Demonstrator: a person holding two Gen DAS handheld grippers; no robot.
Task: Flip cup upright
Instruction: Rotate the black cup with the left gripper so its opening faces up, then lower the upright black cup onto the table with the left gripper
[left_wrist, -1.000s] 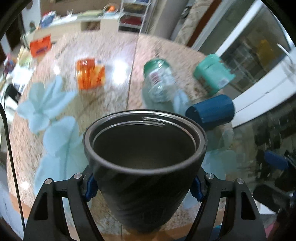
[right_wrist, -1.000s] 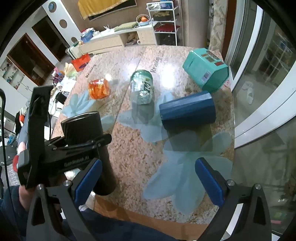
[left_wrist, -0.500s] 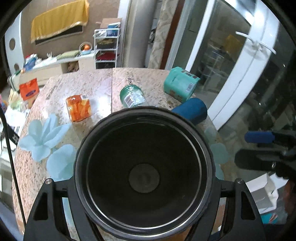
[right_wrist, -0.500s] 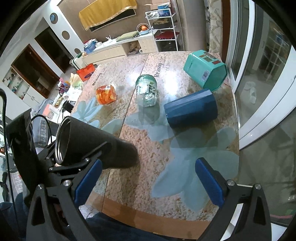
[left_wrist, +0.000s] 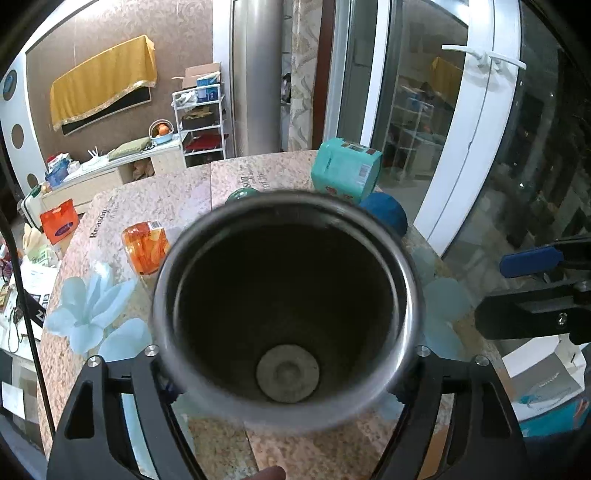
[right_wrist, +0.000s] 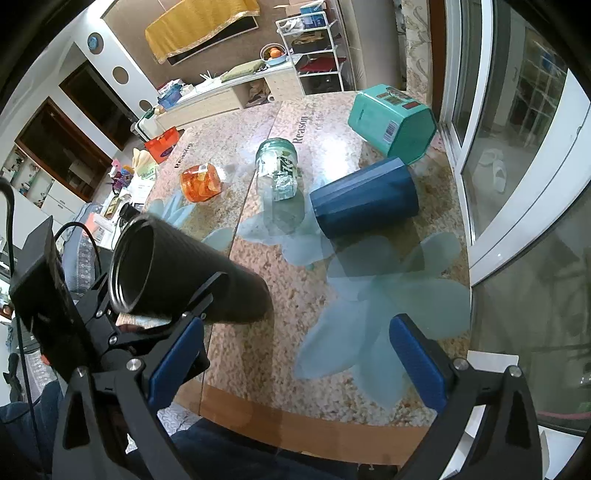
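My left gripper (left_wrist: 288, 373) is shut on a black ribbed cup (left_wrist: 284, 310) with a steel rim; its open mouth faces the left wrist camera. In the right wrist view the cup (right_wrist: 192, 273) lies tilted nearly on its side, base toward the table (right_wrist: 258, 350), mouth toward the lower left, held by the left gripper (right_wrist: 166, 306). My right gripper (right_wrist: 295, 354) is open and empty over the table's near edge, to the right of the cup. A dark blue cup (right_wrist: 364, 206) lies on its side further back.
A teal canister (right_wrist: 391, 122), a glass jar (right_wrist: 279, 170) on its side and an orange packet (right_wrist: 201, 182) lie across the far table. A glass door (right_wrist: 517, 110) runs along the right edge. Shelves and clutter stand behind and to the left.
The left gripper has tipped the black cup from upright to nearly on its side, mouth turned toward its camera. The right gripper has stayed open in place.
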